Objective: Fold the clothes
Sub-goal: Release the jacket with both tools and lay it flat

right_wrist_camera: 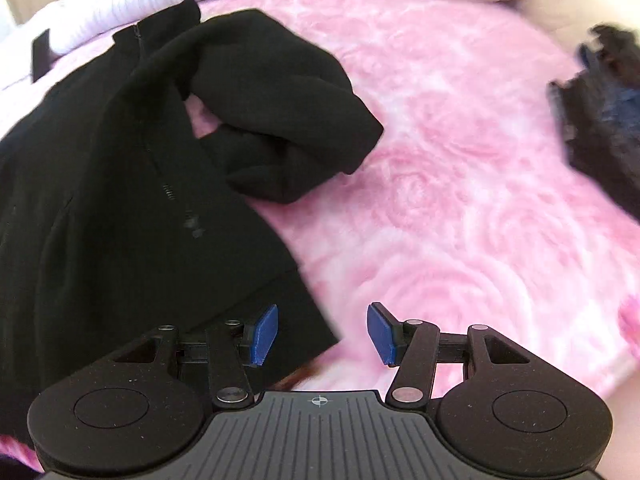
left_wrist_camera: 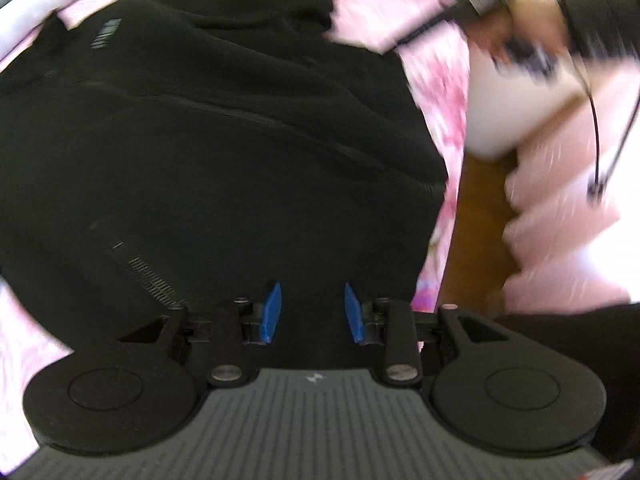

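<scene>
We see a black jacket (right_wrist_camera: 120,184) lying on a pink blanket (right_wrist_camera: 460,208) that covers the bed, its zip running up toward 11 o'clock and one sleeve (right_wrist_camera: 280,120) bunched at 12 o'clock. Our right tongs (right_wrist_camera: 322,334) stand wide apart and hold nothing, over the hem corner. Our left tongs (left_wrist_camera: 312,312) are parted about halfway, empty, just above the jacket's dark cloth. At 2 o'clock lies another dark garment (right_wrist_camera: 604,120), well apart from the jacket.
</scene>
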A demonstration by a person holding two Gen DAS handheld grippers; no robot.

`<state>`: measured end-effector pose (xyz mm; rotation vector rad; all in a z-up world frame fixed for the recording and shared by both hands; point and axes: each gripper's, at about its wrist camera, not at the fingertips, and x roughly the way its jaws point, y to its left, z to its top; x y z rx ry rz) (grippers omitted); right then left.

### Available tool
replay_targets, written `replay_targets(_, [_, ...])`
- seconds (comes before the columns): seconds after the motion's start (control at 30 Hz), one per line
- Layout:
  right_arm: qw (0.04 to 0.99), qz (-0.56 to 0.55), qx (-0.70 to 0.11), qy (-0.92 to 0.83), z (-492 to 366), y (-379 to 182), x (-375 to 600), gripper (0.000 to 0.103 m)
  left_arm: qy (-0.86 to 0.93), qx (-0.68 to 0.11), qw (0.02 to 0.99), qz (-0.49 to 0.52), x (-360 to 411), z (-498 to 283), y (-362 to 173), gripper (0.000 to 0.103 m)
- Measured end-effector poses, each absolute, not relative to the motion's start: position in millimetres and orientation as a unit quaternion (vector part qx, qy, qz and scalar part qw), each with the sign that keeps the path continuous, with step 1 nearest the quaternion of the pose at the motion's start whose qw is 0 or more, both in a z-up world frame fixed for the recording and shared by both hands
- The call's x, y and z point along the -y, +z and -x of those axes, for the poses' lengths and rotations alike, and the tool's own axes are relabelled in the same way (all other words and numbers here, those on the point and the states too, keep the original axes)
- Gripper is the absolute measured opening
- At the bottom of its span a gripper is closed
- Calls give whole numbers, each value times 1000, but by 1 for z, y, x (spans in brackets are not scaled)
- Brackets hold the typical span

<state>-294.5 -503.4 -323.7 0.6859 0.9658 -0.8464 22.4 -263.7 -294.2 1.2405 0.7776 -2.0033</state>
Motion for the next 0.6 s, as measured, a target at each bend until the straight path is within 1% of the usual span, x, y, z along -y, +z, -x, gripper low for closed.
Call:
replay_targets(0.1, [756,-347,-440,-339,300,-336,523,53,-748,-304,325,-492,268,-9,-305,30])
replay_targets(0.13, [757,-345,-446,-331,300,-336,528,37,-743,-309,330,-493,270,-8,-307,30])
replay_targets(0.17, [754,-349,-451,-326,302,-332,531,5,-739,-312,336,-493,272,-7,-307,30])
replay_targets(0.2, [751,-355,-456,-321,304,-327,534,2,-736,-315,341,-493,273,-8,-307,30])
replay_targets(0.27, [750,-320,-486,-316,306,-308,527,2,-732,-320,350,-490,276,-14,-304,30])
replay_targets(0.6, [642,-378,-534,-399,353,-289,486,2,-752,-298,357,-467,321,-14,-297,30])
